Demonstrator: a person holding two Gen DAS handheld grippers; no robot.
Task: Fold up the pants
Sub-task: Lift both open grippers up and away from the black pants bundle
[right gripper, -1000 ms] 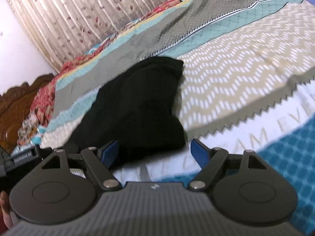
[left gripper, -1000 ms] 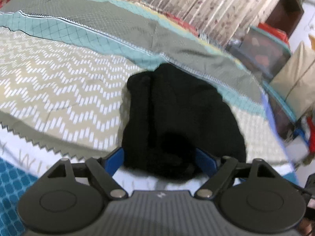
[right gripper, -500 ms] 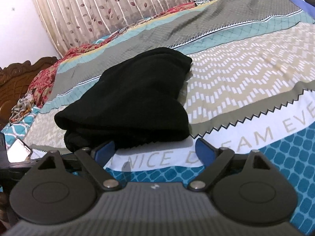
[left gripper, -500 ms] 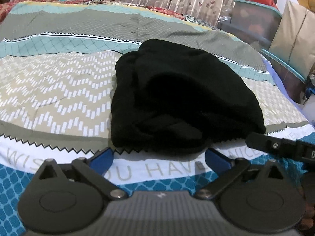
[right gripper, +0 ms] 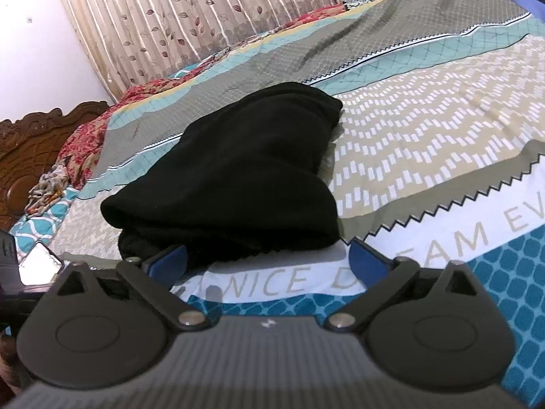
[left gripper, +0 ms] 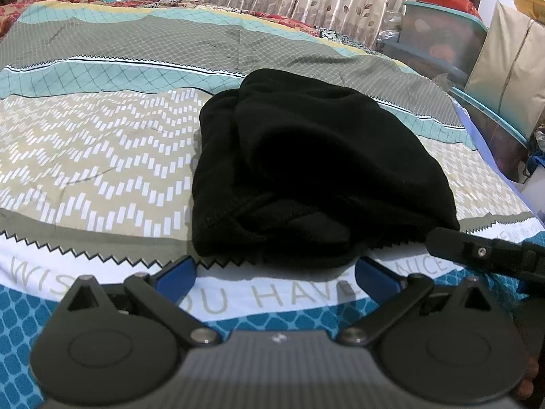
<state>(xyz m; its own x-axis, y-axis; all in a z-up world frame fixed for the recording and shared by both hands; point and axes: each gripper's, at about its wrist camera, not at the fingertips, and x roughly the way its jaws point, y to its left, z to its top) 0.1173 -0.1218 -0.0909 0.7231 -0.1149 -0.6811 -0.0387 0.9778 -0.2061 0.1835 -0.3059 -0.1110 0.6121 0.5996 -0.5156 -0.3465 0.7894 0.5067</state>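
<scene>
The black pants [left gripper: 316, 170] lie folded in a bundle on the bed [left gripper: 102, 156]. The left hand-held gripper [left gripper: 276, 277] gapes wide with nothing in it. The right hand-held gripper [right gripper: 269, 257] is opening, its jaws also empty.

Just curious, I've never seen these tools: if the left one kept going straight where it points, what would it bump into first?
Most likely the folded black pants on the bedspread. They lie straight ahead of the left gripper, whose jaws stand open and empty, though depth is hard to judge.
</scene>
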